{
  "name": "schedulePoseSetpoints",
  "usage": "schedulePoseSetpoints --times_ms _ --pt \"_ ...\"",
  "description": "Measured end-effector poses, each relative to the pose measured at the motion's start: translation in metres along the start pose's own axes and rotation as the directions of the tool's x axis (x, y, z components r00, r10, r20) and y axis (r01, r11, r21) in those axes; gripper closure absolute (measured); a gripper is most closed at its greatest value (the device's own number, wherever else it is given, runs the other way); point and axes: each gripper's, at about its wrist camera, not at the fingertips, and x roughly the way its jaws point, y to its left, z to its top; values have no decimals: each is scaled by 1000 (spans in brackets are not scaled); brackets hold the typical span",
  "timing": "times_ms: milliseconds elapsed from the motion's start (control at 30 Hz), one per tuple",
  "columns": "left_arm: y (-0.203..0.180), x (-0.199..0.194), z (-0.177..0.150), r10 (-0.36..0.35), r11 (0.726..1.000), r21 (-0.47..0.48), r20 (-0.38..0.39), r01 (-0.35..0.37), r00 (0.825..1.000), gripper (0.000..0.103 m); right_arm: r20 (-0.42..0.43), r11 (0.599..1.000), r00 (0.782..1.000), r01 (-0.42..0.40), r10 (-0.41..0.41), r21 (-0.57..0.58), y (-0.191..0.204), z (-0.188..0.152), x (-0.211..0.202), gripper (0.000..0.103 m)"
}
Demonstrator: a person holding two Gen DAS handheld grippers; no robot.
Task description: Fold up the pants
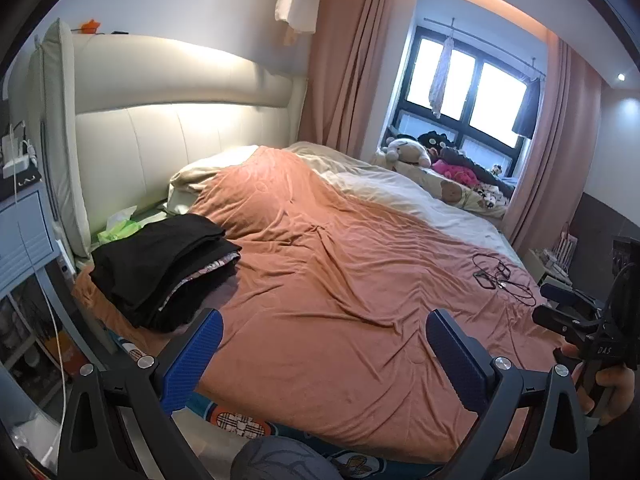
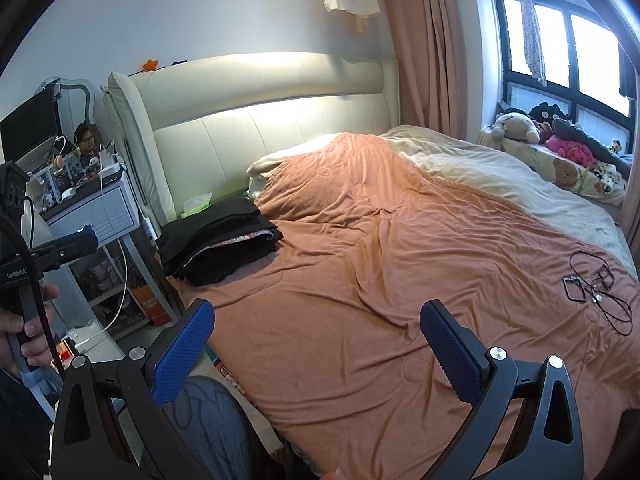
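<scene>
Nearest the left wrist camera, the left gripper [image 1: 322,344] hovers above the near edge of the bed [image 1: 340,280], its blue-padded fingers [image 1: 192,360] spread wide with nothing between them. The right gripper [image 2: 316,340] is held the same way over the same edge, released and empty, its blue pads [image 2: 182,354] well apart.

At the right rim of the left view, a hand [image 1: 608,380] wraps the handle of the right gripper; the black body above it carries lettering that seems to read "DAS", though the print is small. At the left rim of the right view, the other hand [image 2: 30,328] grips the handle of the left gripper, whose side reads "GenRobot.AI". A knee in grey patterned fabric [image 2: 216,420] shows just below the grippers.

The orange blanket [image 1: 360,260] covers most of the bed, wrinkled and bare in the middle. A stack of folded pants [image 1: 160,268], black with a patterned layer showing in its side, sits at the bed's left edge near the headboard [image 1: 180,140]. A tangle of black cables [image 1: 500,280] lies towards the right edge. Further off, a cream quilt [image 1: 400,192] runs along the far side, and stuffed toys [image 1: 412,150] rest on the window ledge.
</scene>
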Motion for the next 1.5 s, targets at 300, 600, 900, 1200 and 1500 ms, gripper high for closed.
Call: schedulePoseSetpoints --times_ms 300,600,900,1200,1500 --pt "-7 -34 -32 60 998 28 41 -61 997 1 13 999 999 30 -30 -18 10 -33 -33 0" --pt "-25 -51 -73 71 993 90 61 -77 996 1 50 997 996 79 -80 15 26 -63 -61 0" --pt "-35 -68 -108 49 994 98 86 -57 995 1 93 996 995 30 -38 90 35 -105 -83 0" --pt "-35 -73 -135 60 992 107 103 -71 993 1 117 994 992 30 -42 106 47 -143 -91 0" --pt "-34 -67 -147 60 991 109 123 -73 991 1 113 993 990 76 -86 90 58 -159 -86 0"
